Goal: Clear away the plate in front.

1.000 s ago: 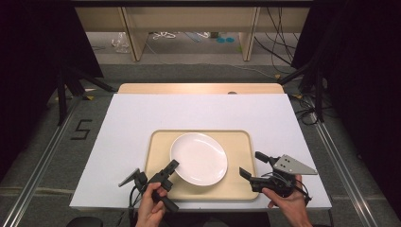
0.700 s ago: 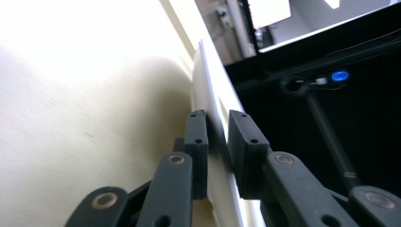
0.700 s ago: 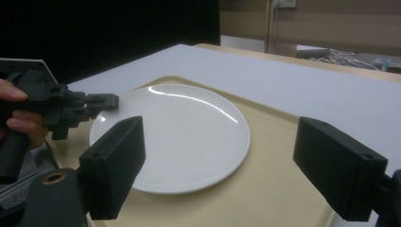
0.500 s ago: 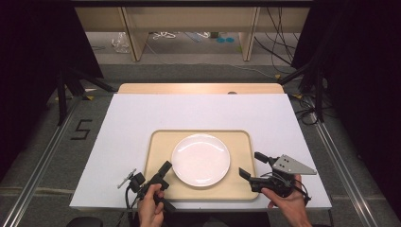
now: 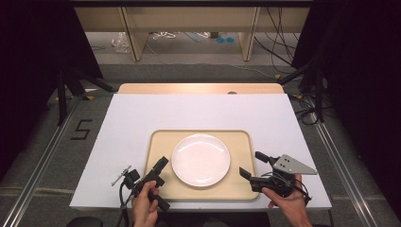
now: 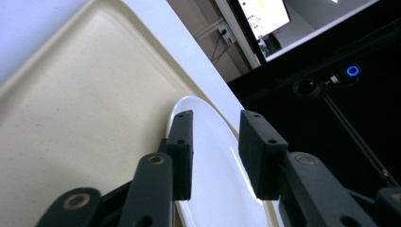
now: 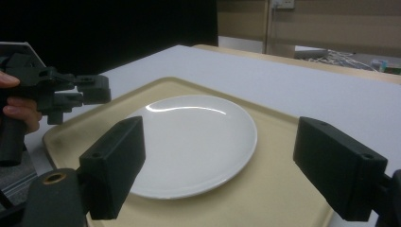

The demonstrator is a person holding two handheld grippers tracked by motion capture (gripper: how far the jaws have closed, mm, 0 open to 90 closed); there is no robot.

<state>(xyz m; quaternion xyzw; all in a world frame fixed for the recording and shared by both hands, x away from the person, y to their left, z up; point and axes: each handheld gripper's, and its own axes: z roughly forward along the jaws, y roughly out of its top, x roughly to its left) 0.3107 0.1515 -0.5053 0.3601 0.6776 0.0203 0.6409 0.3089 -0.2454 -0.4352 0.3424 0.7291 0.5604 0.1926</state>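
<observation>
A white plate [image 5: 200, 159] lies flat in the middle of a beige tray [image 5: 156, 142]. My left gripper [image 5: 162, 164] is rolled on its side at the tray's near left corner, its tips just short of the plate's left rim. In the left gripper view the jaws [image 6: 215, 118] have just been opening; the plate [image 6: 213, 189] shows through the gap and the pads do not press on it. My right gripper [image 5: 250, 163] rests at the tray's near right edge, open wide with nothing between its jaws. Its own view [image 7: 217, 142] faces the plate [image 7: 198, 118], with the left gripper [image 7: 90, 92] beyond.
The tray sits on a white table cover [image 5: 142, 113]. A wooden strip [image 5: 198, 88] runs along the far edge. Dark curtains stand at both sides, and cables lie on the floor behind. A "5" mark [image 5: 81, 128] is on the floor at left.
My left gripper has let go of the plate's left rim and drawn back toward the near left. The plate stays on the tray. The right gripper has not moved.
</observation>
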